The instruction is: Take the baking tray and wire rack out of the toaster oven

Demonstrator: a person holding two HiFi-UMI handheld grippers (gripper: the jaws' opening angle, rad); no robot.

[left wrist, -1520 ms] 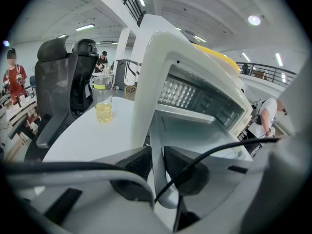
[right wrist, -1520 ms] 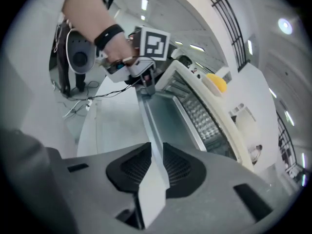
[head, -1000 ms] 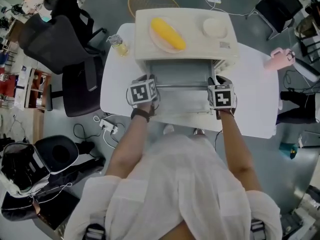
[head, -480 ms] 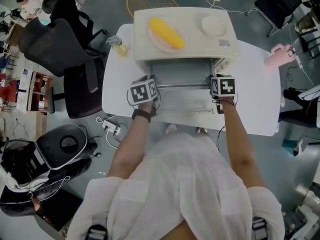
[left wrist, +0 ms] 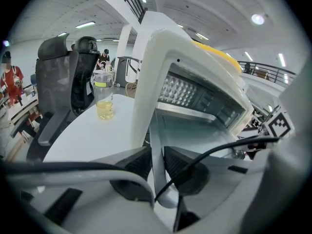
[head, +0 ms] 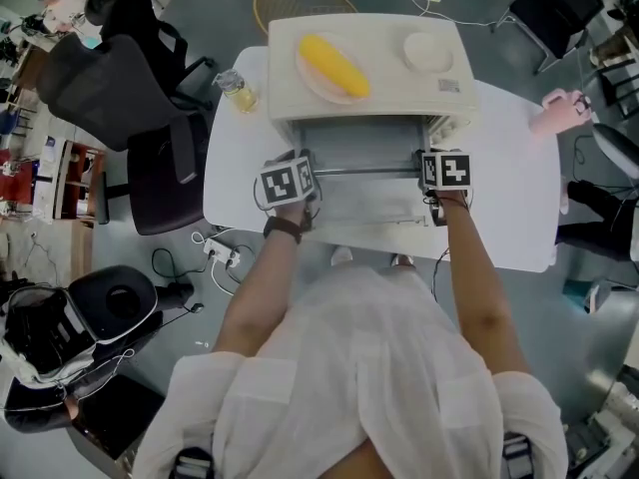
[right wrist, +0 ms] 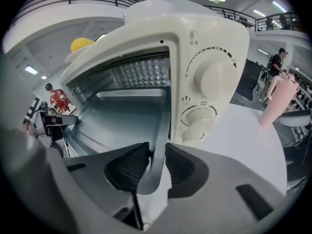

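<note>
You have one white counter (head: 519,198) in front of you, and one cream toaster oven (head: 384,83) stands at its far middle with its mouth facing you. One grey baking tray (right wrist: 122,118) lies inside the oven. Its near end reaches out of the mouth toward you, between your two claws.

Your left claw (left wrist: 156,161) is at the tray's left side. It is about half open and clamped on the tray's upright left rim, with a ribbed pad pressed on each face.

Your right claw (right wrist: 156,157) is at the tray's right side, just beside the oven's control panel. Its jaws have just been closing and stand somewhat wider than the left pair. The tray's right rim runs slanted between them, touching both pads.

On the oven's roof you have one plate (head: 304,70) at the left, carrying one yellow cob (head: 336,66), and one round white dish (head: 427,53) at the right.

One pink cup (head: 554,116) stands at the counter's far right edge. One small jar (head: 238,90) of yellow liquid stands just left of the oven.

Two dials (right wrist: 212,74) sit one above the other on the oven's right front.
</note>
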